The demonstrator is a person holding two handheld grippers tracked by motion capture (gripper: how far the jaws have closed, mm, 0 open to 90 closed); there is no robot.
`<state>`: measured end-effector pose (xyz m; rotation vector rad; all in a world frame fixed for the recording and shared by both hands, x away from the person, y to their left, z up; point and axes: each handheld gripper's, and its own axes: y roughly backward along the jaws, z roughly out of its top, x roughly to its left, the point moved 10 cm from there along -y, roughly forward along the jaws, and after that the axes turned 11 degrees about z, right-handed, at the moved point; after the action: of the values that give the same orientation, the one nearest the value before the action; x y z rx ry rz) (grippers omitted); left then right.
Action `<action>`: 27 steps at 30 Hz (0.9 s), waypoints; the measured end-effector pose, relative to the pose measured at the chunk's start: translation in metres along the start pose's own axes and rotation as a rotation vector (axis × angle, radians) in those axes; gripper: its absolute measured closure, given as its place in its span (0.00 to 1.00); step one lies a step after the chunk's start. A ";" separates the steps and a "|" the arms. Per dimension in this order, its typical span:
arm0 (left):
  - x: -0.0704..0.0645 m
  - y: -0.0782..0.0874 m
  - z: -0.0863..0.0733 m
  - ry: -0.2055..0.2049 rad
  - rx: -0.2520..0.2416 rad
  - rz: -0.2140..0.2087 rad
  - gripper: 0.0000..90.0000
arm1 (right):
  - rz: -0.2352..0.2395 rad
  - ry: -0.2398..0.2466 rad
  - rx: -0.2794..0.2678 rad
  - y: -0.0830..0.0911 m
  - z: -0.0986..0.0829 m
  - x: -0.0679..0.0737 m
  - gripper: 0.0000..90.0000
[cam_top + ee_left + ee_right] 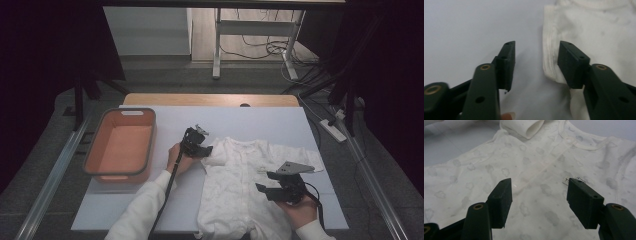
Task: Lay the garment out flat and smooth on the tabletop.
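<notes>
One garment: a white baby romper [240, 185] lies spread flat on the worktop [280, 125], in the lower middle of the high view, neckline toward the far edge and legs reaching the near edge.
Romper print: faint grey clouds show on the cloth [534, 165] in the right gripper view, with a pale placket running down the front and a small tag beside the right-hand finger.
Sleeve on the left: its ribbed cuff [549, 57] lies flat, in the middle of the left gripper view.
Left gripper [199, 146]: held at the romper's left sleeve, just left of centre in the high view.
Left fingers [507, 62]: set wide apart and gripping nothing; one stands over bare worktop, the other over the cuff, the cuff's edge in the gap between them.
Right gripper [275, 186]: held low over the right side of the romper's body, right of centre in the high view.
Right fingers [501, 200]: set wide apart and gripping nothing, with the romper's chest showing between them.
Hands: the person's left hand [177, 159] and right hand [300, 210] each hold a gripper, white sleeves coming in from the bottom edge.
Basin: an orange tub [121, 145] with a grey rim stands at the left of the worktop, well apart from the romper.
</notes>
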<state>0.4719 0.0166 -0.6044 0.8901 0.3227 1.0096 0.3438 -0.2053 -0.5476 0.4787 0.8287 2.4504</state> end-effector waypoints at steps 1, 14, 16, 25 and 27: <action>-0.001 -0.001 -0.001 0.000 0.005 -0.016 0.59 | 0.000 0.000 -0.002 0.000 0.000 0.000 0.42; 0.007 0.037 0.006 0.052 -0.060 -0.042 0.97 | -0.006 0.003 -0.005 0.001 0.001 0.001 0.41; 0.011 0.054 0.011 0.046 -0.095 -0.023 0.97 | -0.007 0.001 -0.004 0.001 0.001 0.000 0.41; 0.054 0.106 0.010 0.124 -0.141 0.034 0.97 | -0.004 0.011 -0.002 0.000 0.002 0.002 0.40; 0.064 0.115 0.006 0.150 -0.150 0.044 0.97 | -0.007 0.010 0.000 0.000 0.002 0.002 0.40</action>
<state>0.4405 0.0938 -0.5029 0.6900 0.3495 1.1294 0.3437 -0.2032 -0.5460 0.4632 0.8329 2.4480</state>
